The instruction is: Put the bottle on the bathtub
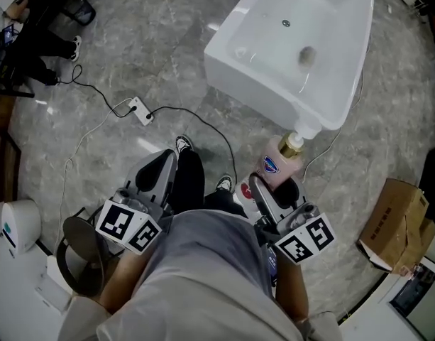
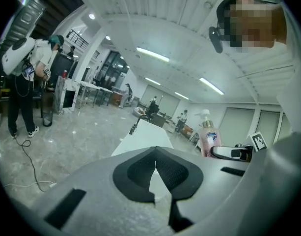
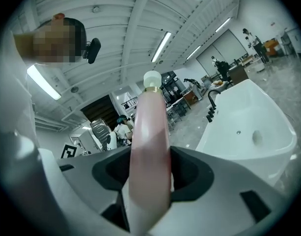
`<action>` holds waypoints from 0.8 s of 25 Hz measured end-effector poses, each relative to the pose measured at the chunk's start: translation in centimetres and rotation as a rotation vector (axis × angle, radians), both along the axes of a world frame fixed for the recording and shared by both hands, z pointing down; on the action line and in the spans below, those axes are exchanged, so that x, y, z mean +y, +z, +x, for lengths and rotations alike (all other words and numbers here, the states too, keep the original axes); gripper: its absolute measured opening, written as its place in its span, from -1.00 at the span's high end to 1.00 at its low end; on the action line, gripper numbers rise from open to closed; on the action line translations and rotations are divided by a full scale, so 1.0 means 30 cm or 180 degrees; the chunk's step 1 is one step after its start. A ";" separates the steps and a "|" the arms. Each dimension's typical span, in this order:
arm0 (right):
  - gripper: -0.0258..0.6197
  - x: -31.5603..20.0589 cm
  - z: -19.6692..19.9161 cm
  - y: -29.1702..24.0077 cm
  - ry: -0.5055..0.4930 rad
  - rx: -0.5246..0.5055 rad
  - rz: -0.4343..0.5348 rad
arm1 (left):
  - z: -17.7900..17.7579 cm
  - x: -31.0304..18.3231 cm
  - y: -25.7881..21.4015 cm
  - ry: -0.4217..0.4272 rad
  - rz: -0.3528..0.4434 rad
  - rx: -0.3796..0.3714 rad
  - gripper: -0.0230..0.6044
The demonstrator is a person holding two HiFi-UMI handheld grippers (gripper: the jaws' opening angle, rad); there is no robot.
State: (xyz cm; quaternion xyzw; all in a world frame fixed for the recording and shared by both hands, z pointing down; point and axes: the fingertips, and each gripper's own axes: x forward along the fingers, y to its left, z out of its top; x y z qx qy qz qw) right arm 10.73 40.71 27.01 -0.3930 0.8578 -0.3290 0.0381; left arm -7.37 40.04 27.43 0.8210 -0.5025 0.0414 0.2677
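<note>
The bottle (image 3: 149, 146) in the right claw (image 1: 277, 187) was smooth pink plastic, pretty glossy, with a shiny gold collar under a white plastic pump. Both claw shells were matt grey plastic. The pads (image 2: 177, 173) on the left claw (image 2: 156, 167) were black and finely textured, rubber I'd guess. Ahead of the claws the bathtub (image 1: 274, 84) was glossy, smooth white. Under them the floor (image 1: 132, 48) was polished grey marble-look stone. Off to the right claw's right sat a plain matt brown cardboard box (image 1: 398, 222).

Pink bottle (image 3: 149, 132) tight between the tongs (image 3: 150, 173), white bathtub (image 3: 248, 127) beyond.
</note>
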 end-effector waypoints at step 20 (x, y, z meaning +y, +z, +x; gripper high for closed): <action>0.25 -0.431 -0.410 -0.154 0.0237 0.0066 0.0260 | -0.433 -0.425 -0.047 0.0168 0.0136 0.0310 0.90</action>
